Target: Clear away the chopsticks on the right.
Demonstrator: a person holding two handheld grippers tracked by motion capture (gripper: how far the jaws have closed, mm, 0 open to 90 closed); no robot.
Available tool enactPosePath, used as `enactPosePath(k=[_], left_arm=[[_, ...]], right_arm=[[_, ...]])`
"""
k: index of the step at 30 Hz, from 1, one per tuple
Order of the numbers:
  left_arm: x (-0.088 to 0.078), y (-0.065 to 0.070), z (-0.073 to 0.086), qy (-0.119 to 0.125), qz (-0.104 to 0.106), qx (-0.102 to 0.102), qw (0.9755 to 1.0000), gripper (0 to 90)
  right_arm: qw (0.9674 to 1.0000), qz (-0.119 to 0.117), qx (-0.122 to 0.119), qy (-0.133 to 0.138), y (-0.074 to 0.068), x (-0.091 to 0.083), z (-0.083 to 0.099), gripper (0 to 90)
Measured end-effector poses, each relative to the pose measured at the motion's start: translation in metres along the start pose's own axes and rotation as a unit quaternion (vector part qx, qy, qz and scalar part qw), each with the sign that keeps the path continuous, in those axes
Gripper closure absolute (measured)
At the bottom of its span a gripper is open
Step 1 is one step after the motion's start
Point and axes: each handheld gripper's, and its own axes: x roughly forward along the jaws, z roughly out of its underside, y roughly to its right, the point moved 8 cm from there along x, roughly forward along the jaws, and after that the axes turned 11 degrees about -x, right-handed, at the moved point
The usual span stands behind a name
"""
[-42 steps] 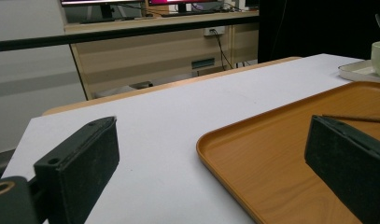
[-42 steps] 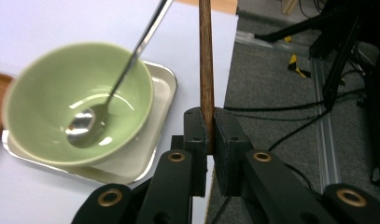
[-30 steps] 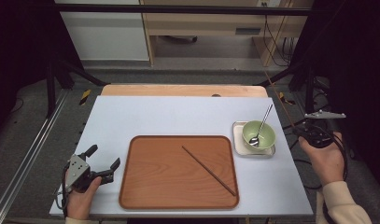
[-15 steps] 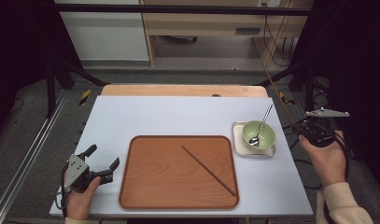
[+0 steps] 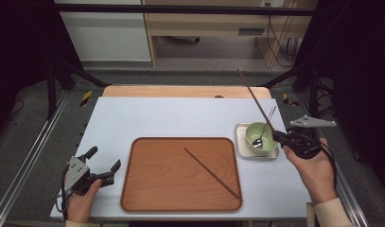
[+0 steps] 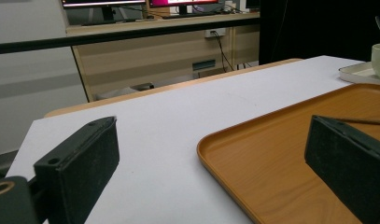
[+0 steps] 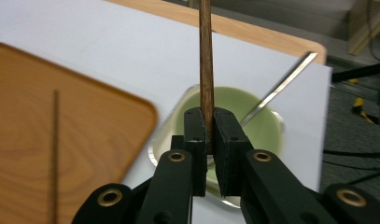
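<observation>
Right gripper (image 7: pixel 209 140) clamps chopstick (image 7: pixel 206 65) above bowl (image 5: pixel 259 135); second chopstick (image 5: pixel 211 172) on tray (image 5: pixel 133 189). Left gripper (image 5: pixel 100 165) wide, empty. Best: carry level, lay parallel beside mate.

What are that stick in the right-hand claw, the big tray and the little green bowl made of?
The stick looks like dark wood, with fine lengthwise grain and a matt finish. The tray shows a wood-grain pattern with a smooth sheen; real wood or a printed laminate, I cannot tell. The bowl looks like glazed ceramic or plastic, pale green and glossy.
</observation>
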Motion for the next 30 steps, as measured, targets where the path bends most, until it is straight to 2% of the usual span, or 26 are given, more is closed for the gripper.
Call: enactPosePath(k=[7,12,13,15,18,22,26,27,28,29,30], left_arm=[[0.000,0.001,0.000,-0.001,0.002,0.000,1.0000,2.9],[0.000,0.002,0.000,-0.001,0.003,0.000,1.0000,2.9],[0.000,0.002,0.000,0.000,0.004,-0.001,1.0000,2.8],[0.000,0.002,0.000,-0.001,0.003,0.000,1.0000,2.9],[0.000,0.002,0.000,0.000,0.003,-0.002,1.0000,2.9],[0.000,0.001,-0.001,0.001,0.002,-0.002,1.0000,2.8],[0.000,0.001,-0.001,0.001,0.003,-0.002,1.0000,2.9],[0.000,0.001,-0.001,0.002,0.003,-0.002,1.0000,2.9],[0.000,0.002,-0.002,0.002,0.004,-0.002,1.0000,2.9],[-0.001,0.001,-0.002,0.002,0.003,-0.001,1.0000,2.9],[-0.001,0.001,-0.002,0.002,0.003,-0.001,1.0000,2.9]], right_arm=[[0.9987,-0.045,-0.018,-0.017,-0.048,0.007,0.009,84.5],[0.9953,-0.082,-0.031,-0.043,-0.085,0.020,0.020,84.5],[0.9940,-0.089,-0.044,-0.046,-0.093,0.024,0.023,84.5],[0.9919,-0.099,-0.053,-0.060,-0.105,0.030,0.028,84.5],[0.9886,-0.113,-0.067,-0.073,-0.119,0.038,0.035,84.4],[0.9844,-0.131,-0.061,-0.100,-0.136,0.044,0.044,84.4],[0.9810,-0.140,-0.067,-0.117,-0.147,0.046,0.053,84.4],[0.9806,-0.143,-0.058,-0.122,-0.150,0.045,0.054,84.4],[0.9798,-0.144,-0.063,-0.124,-0.152,0.045,0.056,84.4],[0.9789,-0.149,-0.056,-0.129,-0.156,0.045,0.059,84.4],[0.9779,-0.151,-0.065,-0.130,-0.158,0.046,0.061,84.4]])
